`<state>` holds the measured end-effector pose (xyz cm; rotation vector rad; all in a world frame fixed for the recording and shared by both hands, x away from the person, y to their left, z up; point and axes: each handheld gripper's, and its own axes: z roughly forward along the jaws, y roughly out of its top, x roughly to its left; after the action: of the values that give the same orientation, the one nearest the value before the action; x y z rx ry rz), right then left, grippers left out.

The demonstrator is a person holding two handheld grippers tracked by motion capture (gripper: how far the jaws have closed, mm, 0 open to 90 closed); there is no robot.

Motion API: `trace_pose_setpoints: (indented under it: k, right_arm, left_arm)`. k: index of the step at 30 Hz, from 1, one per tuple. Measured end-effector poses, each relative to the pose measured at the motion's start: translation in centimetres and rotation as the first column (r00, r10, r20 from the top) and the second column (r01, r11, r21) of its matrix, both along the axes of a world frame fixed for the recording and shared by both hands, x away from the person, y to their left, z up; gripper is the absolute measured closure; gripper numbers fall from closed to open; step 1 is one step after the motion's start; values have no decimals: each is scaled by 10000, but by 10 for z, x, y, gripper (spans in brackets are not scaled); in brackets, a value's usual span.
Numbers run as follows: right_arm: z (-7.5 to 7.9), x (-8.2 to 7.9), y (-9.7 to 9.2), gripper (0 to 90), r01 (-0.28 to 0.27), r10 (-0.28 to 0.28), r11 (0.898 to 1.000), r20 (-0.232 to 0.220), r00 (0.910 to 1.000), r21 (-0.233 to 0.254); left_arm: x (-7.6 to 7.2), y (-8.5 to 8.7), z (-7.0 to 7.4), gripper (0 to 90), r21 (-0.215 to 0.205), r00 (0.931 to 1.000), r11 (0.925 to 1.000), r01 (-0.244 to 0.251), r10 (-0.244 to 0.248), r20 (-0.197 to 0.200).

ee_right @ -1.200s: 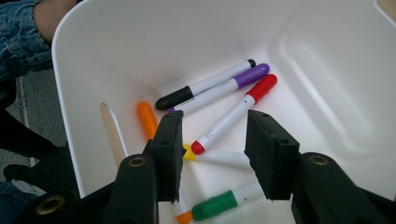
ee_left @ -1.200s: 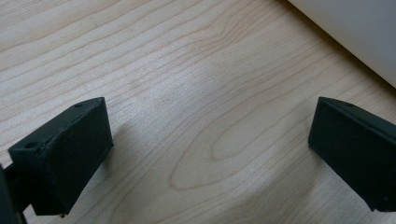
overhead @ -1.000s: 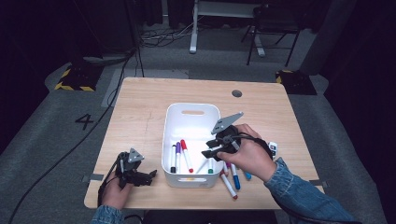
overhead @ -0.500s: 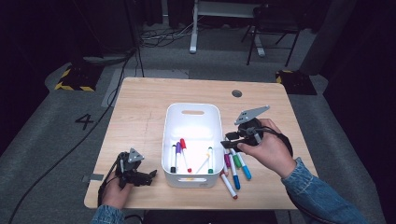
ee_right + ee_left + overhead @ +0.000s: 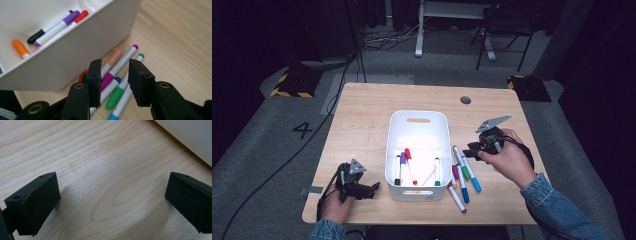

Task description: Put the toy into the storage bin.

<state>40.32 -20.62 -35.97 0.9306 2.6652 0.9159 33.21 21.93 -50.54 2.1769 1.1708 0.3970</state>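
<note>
The light wooden table carries a white rectangular plastic bin near its middle. In the bin lie several felt-tip markers; the right gripper view shows an orange-capped marker, a black-capped marker, a purple-capped marker and a red-capped marker lying on the bin floor.

A loose group of markers lies on the table just beside the bin's right wall. In the right gripper view it includes a magenta-banded white marker, a peach-capped marker, a green-capped marker and a blue-capped marker. The markers lie roughly parallel and touch or nearly touch one another.

The right gripper hangs above this group, held in the person's right hand to the right of the bin. Its jaws stand partly apart and have just been closing; nothing is between them, and the pads press on no marker. Seen along the jaws, the magenta-banded and green-capped markers lie below the gap.

The left gripper rests low over bare table at the near left corner, held in the left hand. Its jaws stand wide apart with nothing between them. The bin's white wall crosses the upper right corner of the left gripper view, apart from the jaws.
</note>
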Motion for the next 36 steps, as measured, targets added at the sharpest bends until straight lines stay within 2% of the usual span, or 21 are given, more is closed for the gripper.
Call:
trace_pose_setpoints:
  k: [10,20,28,36]
  right_arm:
    - [-34,11,-15,633,509,-527,9976,-391,9978,-479]
    - [-65,18,-24,613,714,-770,9946,-734,9943,-758]
    - [-85,19,-23,606,712,-813,9927,-1049,9912,-970]
    - [-96,20,-22,608,718,-842,9923,-1238,9887,-1013]
  left_arm:
    - [0,0,0,0,3,10000,10000,0,0,-1]
    - [0,0,0,0,-1,10000,10000,-6,6,6]
    - [0,0,0,0,4,10000,10000,2,-2,-5]
    - [0,0,0,0,2,10000,10000,-3,3,0]
